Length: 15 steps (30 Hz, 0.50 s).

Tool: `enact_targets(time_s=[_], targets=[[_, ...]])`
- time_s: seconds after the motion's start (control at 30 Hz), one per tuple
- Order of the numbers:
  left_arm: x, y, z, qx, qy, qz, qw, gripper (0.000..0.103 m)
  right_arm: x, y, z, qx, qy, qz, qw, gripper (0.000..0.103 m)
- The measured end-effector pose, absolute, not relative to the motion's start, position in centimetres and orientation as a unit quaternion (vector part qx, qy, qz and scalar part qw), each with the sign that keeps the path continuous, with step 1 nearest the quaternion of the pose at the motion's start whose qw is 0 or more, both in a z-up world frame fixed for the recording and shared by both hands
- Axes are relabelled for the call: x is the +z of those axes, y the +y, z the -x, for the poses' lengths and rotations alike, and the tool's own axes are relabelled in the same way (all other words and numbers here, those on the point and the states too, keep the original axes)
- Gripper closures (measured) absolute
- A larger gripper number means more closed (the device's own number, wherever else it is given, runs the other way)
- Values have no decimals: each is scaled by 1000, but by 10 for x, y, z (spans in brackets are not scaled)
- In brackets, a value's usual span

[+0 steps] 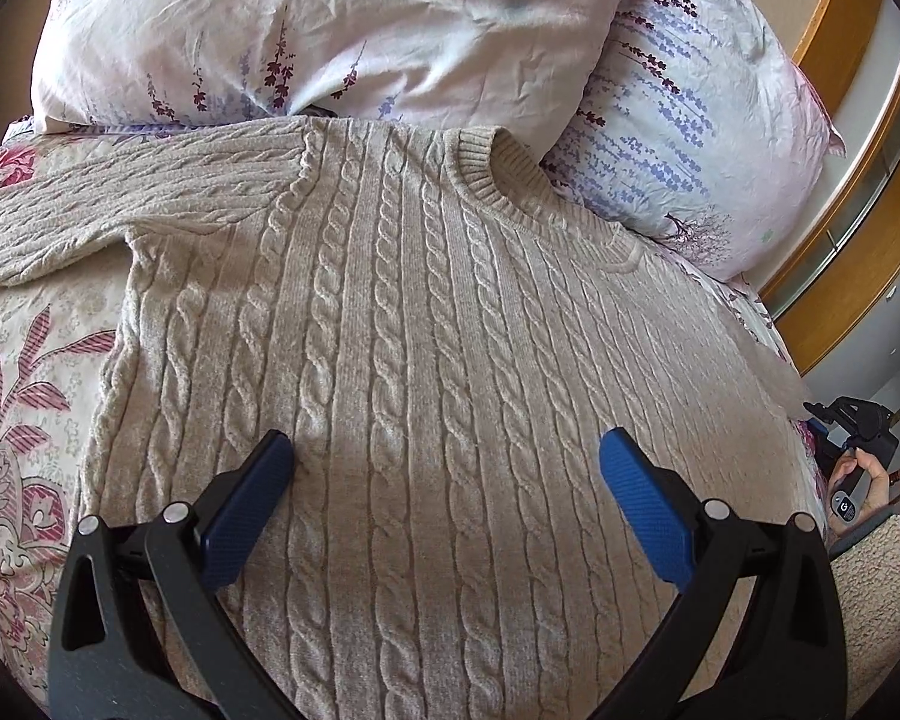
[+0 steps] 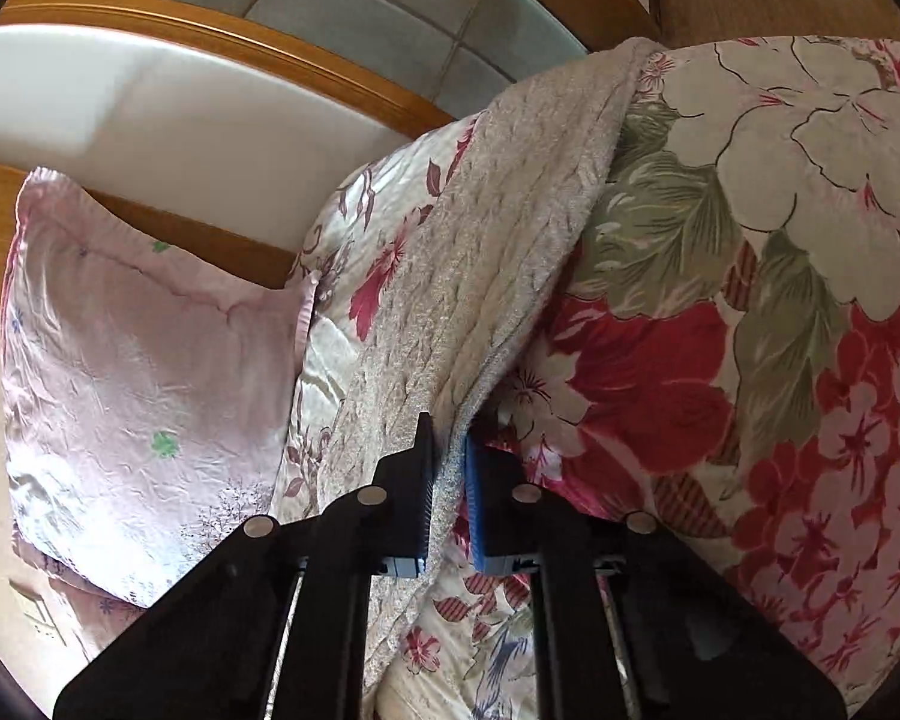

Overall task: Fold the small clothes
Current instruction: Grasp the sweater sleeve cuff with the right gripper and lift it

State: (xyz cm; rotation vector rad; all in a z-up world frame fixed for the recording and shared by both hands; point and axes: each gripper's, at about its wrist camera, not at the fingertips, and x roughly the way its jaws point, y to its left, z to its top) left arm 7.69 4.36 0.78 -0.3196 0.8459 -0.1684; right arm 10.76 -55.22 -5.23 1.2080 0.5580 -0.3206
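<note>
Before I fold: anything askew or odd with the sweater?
Mostly flat, but the sweater has its collar riding up against a pillow, and one sleeve trails off the side, pinched in the right gripper.

Each tool has two black plastic arms with round silver screws at the joints. The left tool (image 1: 447,450) and the right tool (image 2: 448,450) carry flat blue textured pads (image 1: 645,498) on the inner faces.

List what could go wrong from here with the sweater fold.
1. The right hand-held gripper pinches only a thin edge of the sweater; the knit may slip out when pulled.
2. The left hand-held gripper hovers open, so the body is unpinned and may drag.
3. The collar lies against the pillow, which may snag the fold.
</note>
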Motion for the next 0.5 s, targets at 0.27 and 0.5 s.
enact_targets(time_s=[0.27, 0.5], targets=[[6, 57, -72, -98, 390, 202, 893, 2, 15, -514, -117, -62, 199, -472, 856, 94], [6, 56, -71, -97, 390, 201, 893, 2, 61, -413, -141, 104, 213, -398, 886, 94]])
